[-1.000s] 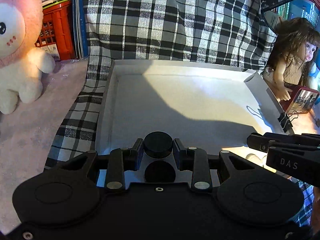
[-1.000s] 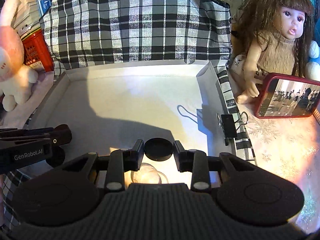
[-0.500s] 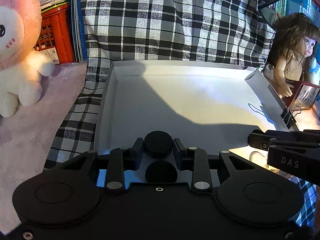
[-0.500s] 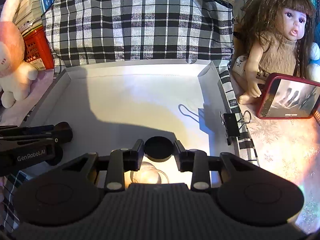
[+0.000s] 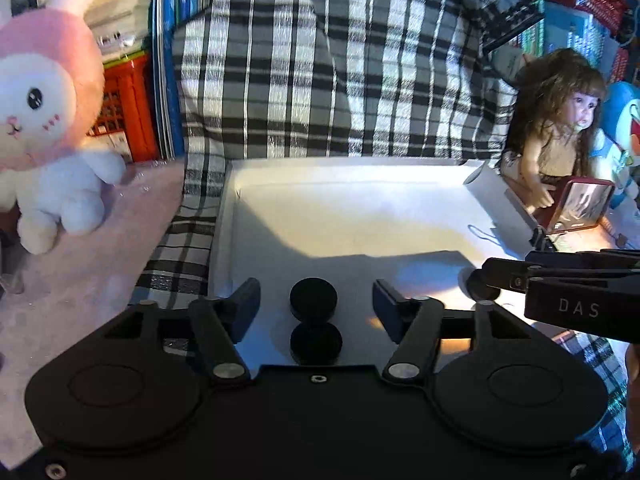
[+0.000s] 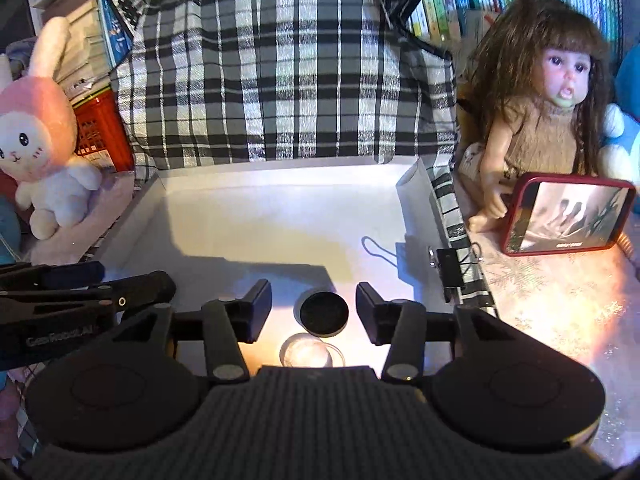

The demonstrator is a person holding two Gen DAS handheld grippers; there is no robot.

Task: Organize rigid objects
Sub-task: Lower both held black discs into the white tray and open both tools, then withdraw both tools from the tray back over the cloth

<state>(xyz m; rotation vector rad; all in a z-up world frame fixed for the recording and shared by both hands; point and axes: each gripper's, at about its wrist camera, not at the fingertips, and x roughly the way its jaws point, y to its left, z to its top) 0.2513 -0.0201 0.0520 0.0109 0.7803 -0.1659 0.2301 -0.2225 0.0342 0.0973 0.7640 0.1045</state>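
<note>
Now both grippers have spread their jaws: the left gripper [image 5: 316,300] has let go of the black disc [image 5: 313,297], the right gripper [image 6: 313,307] of the flat black lid [image 6: 323,313]. Both pieces apparently rest in the white tray [image 6: 280,216], near its front edge, between the opened fingers, so these placements look done.

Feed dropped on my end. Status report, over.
Left gripper open, black round puck loose between fingers. Right gripper open around black round cap in white shallow tray. Nothing blocking.
</note>
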